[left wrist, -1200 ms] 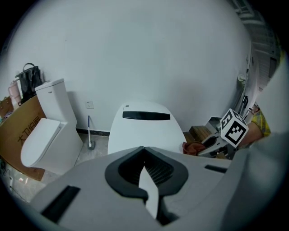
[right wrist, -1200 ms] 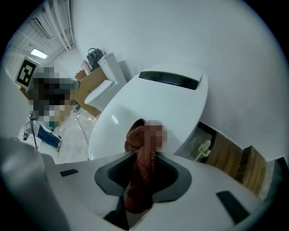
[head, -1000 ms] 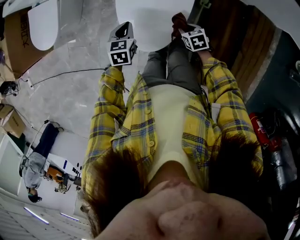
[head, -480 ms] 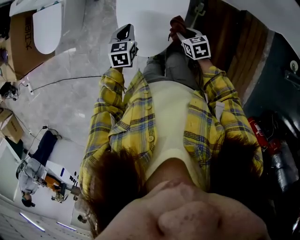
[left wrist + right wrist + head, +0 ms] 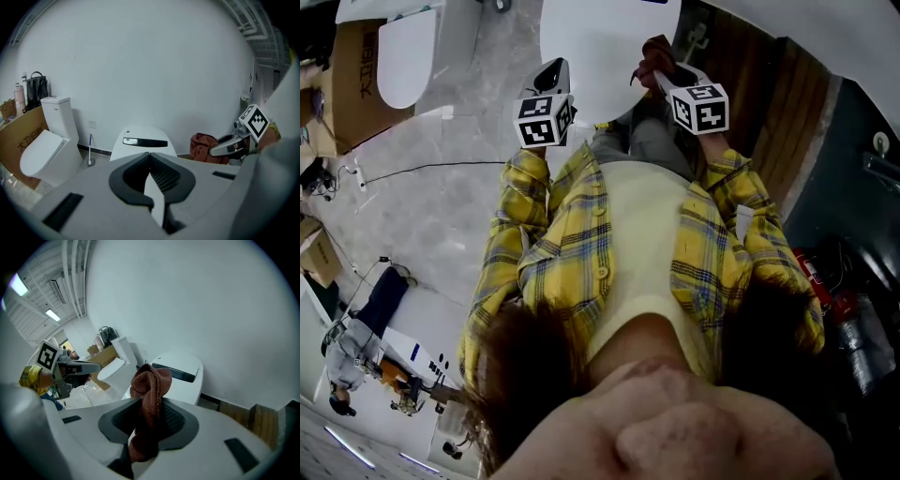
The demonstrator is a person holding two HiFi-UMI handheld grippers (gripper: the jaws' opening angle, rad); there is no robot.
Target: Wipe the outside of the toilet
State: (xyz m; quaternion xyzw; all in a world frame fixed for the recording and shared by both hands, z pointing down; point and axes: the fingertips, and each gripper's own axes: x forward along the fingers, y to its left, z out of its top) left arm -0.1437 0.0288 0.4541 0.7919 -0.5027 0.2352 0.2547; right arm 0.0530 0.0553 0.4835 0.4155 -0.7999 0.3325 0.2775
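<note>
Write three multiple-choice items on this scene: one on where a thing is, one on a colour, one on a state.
1. Where is the cloth?
A) Clamped in the right gripper
B) Clamped in the left gripper
C) Out of every view

2. What colour is the cloth?
A) Blue
B) White
C) Reddish-brown

3. How do the left gripper's jaws stand?
A) Wide apart
B) Together, with nothing between them
C) Closed on a brush

Answers:
1. A: the right gripper view shows the cloth bunched up between that gripper's pads.
2. C: it shows reddish-brown in the right gripper view, and likewise at the right gripper's tip in the left gripper view.
3. B: the left gripper view shows the dark pads meeting, with nothing held.
</note>
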